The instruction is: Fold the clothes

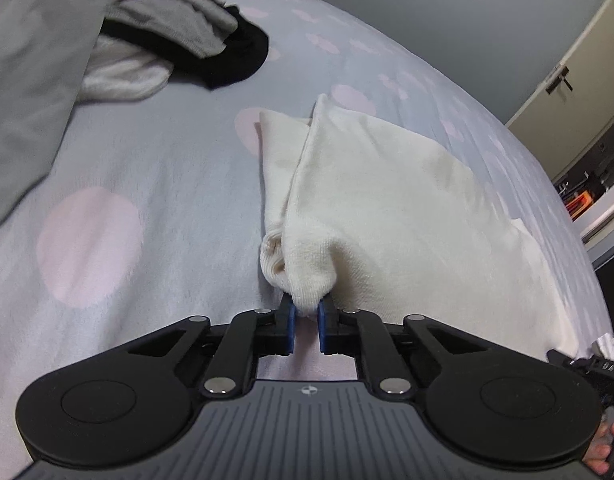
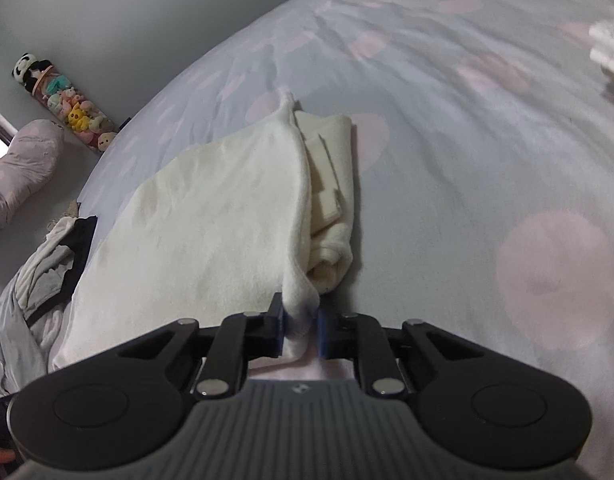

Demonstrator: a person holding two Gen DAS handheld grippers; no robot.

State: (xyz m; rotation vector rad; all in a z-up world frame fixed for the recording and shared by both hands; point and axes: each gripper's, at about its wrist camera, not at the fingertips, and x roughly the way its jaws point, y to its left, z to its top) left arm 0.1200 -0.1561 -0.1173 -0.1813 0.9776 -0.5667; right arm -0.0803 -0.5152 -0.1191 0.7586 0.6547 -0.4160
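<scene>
A cream white garment (image 1: 387, 208) lies partly folded on the bed, with its near edge lifted in a ridge. My left gripper (image 1: 307, 314) is shut on the near left corner of this garment, the fabric bunched between the blue pads. In the right wrist view the same cream garment (image 2: 211, 220) spreads to the left, with a rolled fold and a label beside it. My right gripper (image 2: 301, 320) is shut on the near right corner, cloth pinched between its pads. The other gripper's black body (image 1: 595, 368) shows at the right edge of the left wrist view.
A pile of grey, white and black clothes (image 1: 179, 40) lies at the far left of the dotted bedspread (image 1: 107, 200). A grey cloth (image 1: 31, 80) hangs at the left edge. More clothes (image 2: 47, 272) are heaped at the bed's left side. A door (image 1: 567, 80) stands beyond.
</scene>
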